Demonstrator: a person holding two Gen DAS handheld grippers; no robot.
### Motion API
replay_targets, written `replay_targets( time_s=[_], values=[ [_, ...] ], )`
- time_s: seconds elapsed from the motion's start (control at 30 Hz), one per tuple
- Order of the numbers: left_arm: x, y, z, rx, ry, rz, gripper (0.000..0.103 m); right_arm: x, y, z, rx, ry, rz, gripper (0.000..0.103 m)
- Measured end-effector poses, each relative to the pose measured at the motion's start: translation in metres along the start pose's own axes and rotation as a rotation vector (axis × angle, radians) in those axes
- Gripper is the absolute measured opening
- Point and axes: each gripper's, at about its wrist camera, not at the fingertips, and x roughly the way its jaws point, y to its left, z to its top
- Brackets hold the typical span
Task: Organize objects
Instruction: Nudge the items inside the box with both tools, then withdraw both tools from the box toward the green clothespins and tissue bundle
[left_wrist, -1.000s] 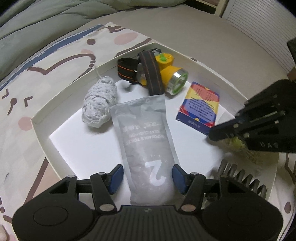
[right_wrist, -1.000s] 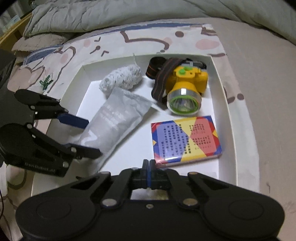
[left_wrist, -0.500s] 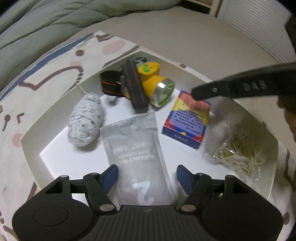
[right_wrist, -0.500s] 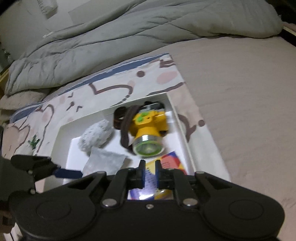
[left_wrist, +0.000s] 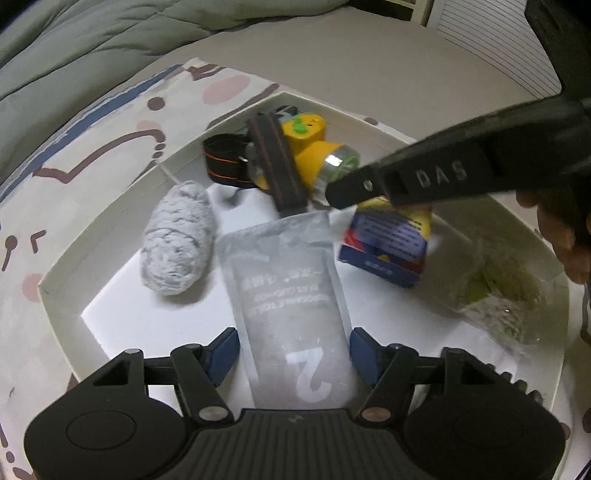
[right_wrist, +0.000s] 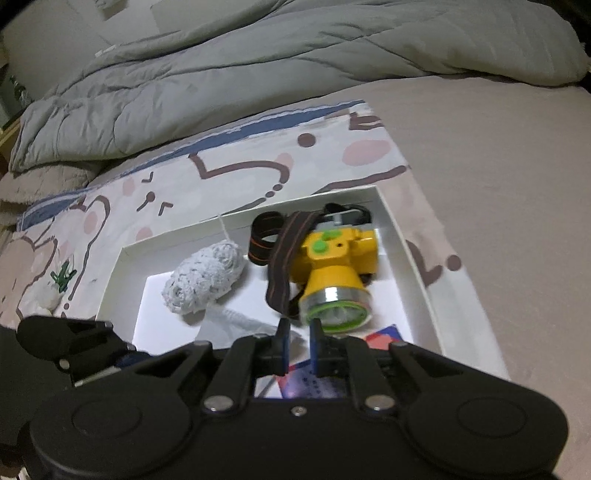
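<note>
The grey pouch (left_wrist: 291, 295) lies flat in the white box (left_wrist: 62, 295), between the spread left gripper (left_wrist: 293, 350). Probably light, limp and slick; best pinched across its near edge. The right gripper (right_wrist: 298, 345) is nearly closed, empty.

In a white box (left_wrist: 110, 225): grey pouch (left_wrist: 288, 291) near centre, yarn ball (left_wrist: 177, 240) left, yellow headlamp (left_wrist: 306, 155) far, coloured card box (left_wrist: 388, 240) right, clear bag (left_wrist: 495, 291) far right.
</note>
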Motion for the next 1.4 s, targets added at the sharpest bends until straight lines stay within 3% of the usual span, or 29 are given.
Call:
replay_targets(
  time_s=[0.37,0.53,0.6,0.73,0.83,0.87,1.1,1.4],
  values=[
    [0.000,0.018,0.004,-0.060,-0.033,0.055,0.060,0.009,0.004,-0.006,-0.046,0.066,-0.044,0.013],
    [-0.003,0.019,0.007,-0.047,-0.022,0.116,0.064,0.005,0.002,-0.009,-0.058,0.080,-0.059,0.013],
    [-0.004,0.019,0.007,-0.042,-0.021,0.130,0.071,0.005,0.000,-0.008,-0.040,0.073,-0.055,0.013],
    [-0.011,0.020,0.007,-0.035,-0.034,0.145,0.071,0.007,-0.001,-0.006,-0.011,0.033,-0.024,0.014],
    [-0.016,0.024,0.006,-0.043,-0.037,0.154,0.071,0.014,0.003,-0.004,-0.023,0.028,-0.026,0.026],
    [-0.018,0.026,0.006,-0.047,-0.036,0.157,0.071,0.017,0.004,-0.003,-0.035,0.037,-0.040,0.025],
    [-0.024,0.029,0.001,-0.082,-0.047,0.120,0.071,0.028,0.008,-0.011,-0.120,0.137,-0.153,0.025],
    [-0.041,0.022,-0.004,-0.160,-0.093,0.066,0.071,-0.007,-0.012,-0.014,-0.046,0.050,-0.110,0.029]
  ],
)
